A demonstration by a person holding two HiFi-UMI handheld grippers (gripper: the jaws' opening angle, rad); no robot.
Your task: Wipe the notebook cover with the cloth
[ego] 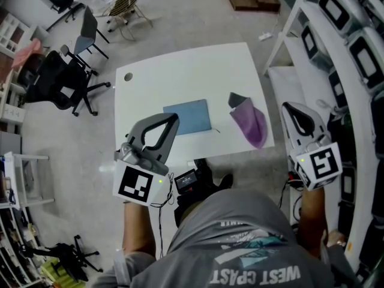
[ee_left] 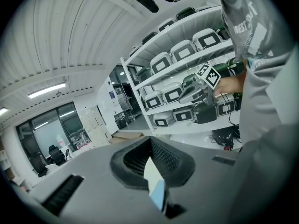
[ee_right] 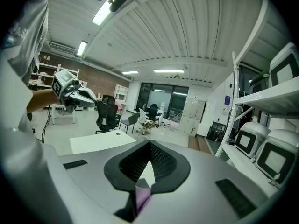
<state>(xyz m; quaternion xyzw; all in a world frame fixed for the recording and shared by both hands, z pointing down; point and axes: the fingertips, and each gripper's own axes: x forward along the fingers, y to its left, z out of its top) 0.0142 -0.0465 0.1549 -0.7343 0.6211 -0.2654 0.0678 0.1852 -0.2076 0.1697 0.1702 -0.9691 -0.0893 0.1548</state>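
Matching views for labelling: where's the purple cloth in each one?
Head view: the purple cloth lies on the white table, right of the blue notebook.
Left gripper view: not in it.
Right gripper view: bottom centre, a purple sliver in the slit below the right hand-held gripper and its shut jaws, probably the cloth.
Shared landmark: the shelving of white cases.

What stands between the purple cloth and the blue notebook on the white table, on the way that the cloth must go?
Nothing visible does. In the head view the purple cloth lies to the right of the blue notebook on the white table, apart from it, and only bare tabletop shows between the two.
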